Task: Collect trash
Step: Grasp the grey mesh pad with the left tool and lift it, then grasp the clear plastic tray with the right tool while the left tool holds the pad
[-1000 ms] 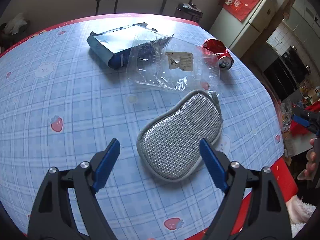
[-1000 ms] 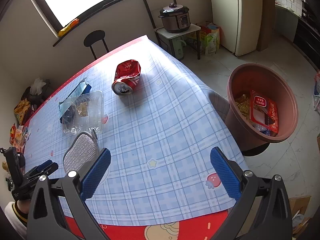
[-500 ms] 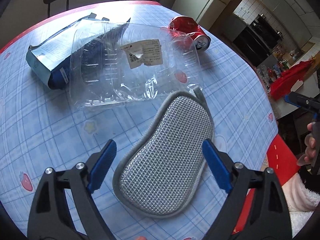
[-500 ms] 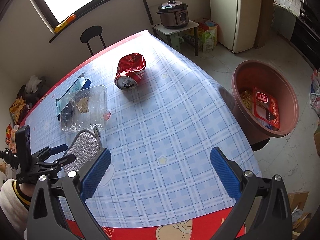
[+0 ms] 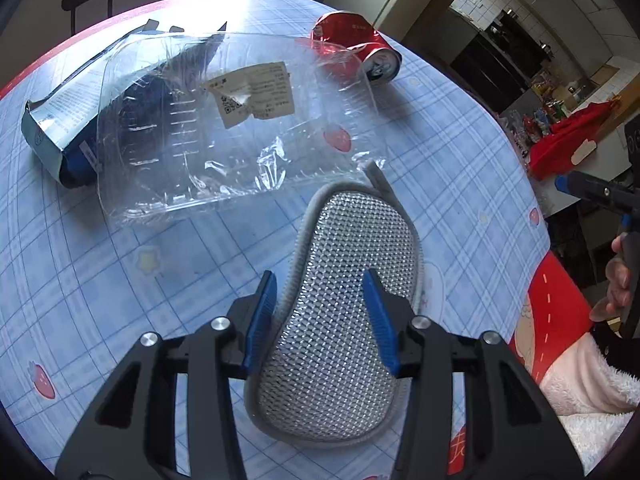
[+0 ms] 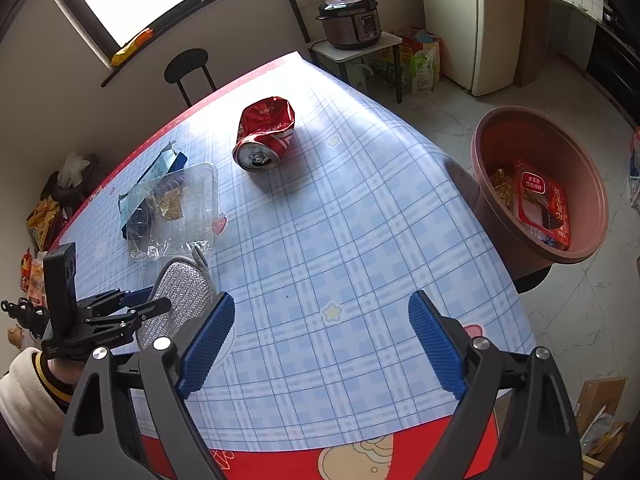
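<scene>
Left wrist view: the left gripper [image 5: 320, 312] has just been closing, and its blue pads now straddle the near half of the scrubber [image 5: 344, 320], a silver mesh pad with a grey rim lying flat on the table [image 5: 120, 280]. The left pad sits at the scrubber's edge; the right pad appears to lie over the mesh rather than outside the rim, so I cannot tell whether the pads press on it yet. At 11 o'clock from the scrubber lies a clear tray [image 5: 224, 128], its near edge touching or just beside the scrubber's loop. A carton [image 5: 60, 120] pokes out under the tray at 10 o'clock, and a crushed can [image 5: 356, 48] lies at 12 o'clock, well apart.

Right wrist view: the right gripper [image 6: 320, 340] hangs over bare tablecloth with its fingers spread wide and nothing between them. The scrubber [image 6: 180, 296] is at 9 o'clock from it, with the left gripper [image 6: 132, 312] on it. The tub [image 6: 492, 148], already holding wrappers, stands off the table's edge at 2 o'clock.

To do this grasp well, I would judge it best to press the pads down until both catch the soft rim, squeeze so the pad buckles slightly, then lift straight up without dragging the tray along.
</scene>
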`<state>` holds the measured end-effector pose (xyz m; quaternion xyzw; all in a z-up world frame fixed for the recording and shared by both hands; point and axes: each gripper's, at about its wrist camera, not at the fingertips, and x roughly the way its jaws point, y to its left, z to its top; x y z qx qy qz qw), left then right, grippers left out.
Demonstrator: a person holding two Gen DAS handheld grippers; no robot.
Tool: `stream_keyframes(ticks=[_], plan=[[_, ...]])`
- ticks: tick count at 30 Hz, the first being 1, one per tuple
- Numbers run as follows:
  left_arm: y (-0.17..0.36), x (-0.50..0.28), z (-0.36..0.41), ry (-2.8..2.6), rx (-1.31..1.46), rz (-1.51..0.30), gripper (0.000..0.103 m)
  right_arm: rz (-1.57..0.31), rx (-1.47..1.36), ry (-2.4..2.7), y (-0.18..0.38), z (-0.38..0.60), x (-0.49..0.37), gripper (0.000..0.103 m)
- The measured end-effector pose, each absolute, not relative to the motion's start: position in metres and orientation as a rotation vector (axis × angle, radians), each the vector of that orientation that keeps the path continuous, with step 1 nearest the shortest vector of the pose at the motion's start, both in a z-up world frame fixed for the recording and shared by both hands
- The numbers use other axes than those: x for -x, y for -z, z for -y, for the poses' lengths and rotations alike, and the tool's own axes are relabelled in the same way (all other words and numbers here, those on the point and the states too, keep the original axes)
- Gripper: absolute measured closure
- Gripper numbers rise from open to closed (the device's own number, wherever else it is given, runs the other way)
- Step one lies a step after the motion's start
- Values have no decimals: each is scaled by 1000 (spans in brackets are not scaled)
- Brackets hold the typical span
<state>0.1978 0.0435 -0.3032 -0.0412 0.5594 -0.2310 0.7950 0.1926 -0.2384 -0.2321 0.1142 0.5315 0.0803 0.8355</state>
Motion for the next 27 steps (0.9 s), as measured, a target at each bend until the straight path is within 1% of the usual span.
stream_keyframes(ticks=[2, 3, 5, 7, 10, 13, 18, 21, 23, 24, 26, 27], plan=[[302, -193, -44, 513, 107, -1206, 67, -1126, -249, -188, 232, 237, -195, 20], [300, -191, -45, 513, 124, -1203, 69, -1128, -250, -200, 232, 236, -196, 21], [295, -185, -50, 501, 166, -1178, 79, -1127, -242, -222, 231, 232, -198, 24], [288, -178, -58, 484, 234, -1150, 84, -1122, -233, -247, 229, 227, -200, 24], [280, -164, -71, 437, 328, -1121, 88, -1114, -213, -284, 225, 219, -204, 25], [271, -145, -83, 382, 389, -1084, 88, -1111, -199, -310, 224, 211, -210, 26], [247, -106, -111, 269, 500, -959, 88, -1111, -181, -381, 227, 192, -225, 31], [237, -86, -130, 187, 548, -902, 88, -1109, -156, -427, 235, 174, -241, 39], [230, -76, -142, 145, 574, -874, 88, -1109, -152, -455, 243, 161, -254, 50], [226, -72, -147, 126, 583, -856, 88, -1109, -150, -467, 248, 154, -260, 52], [217, -66, -160, 88, 583, -827, 88, -1104, -133, -482, 257, 138, -274, 62], [213, -63, -166, 70, 579, -814, 88, -1104, -119, -481, 262, 130, -281, 63]])
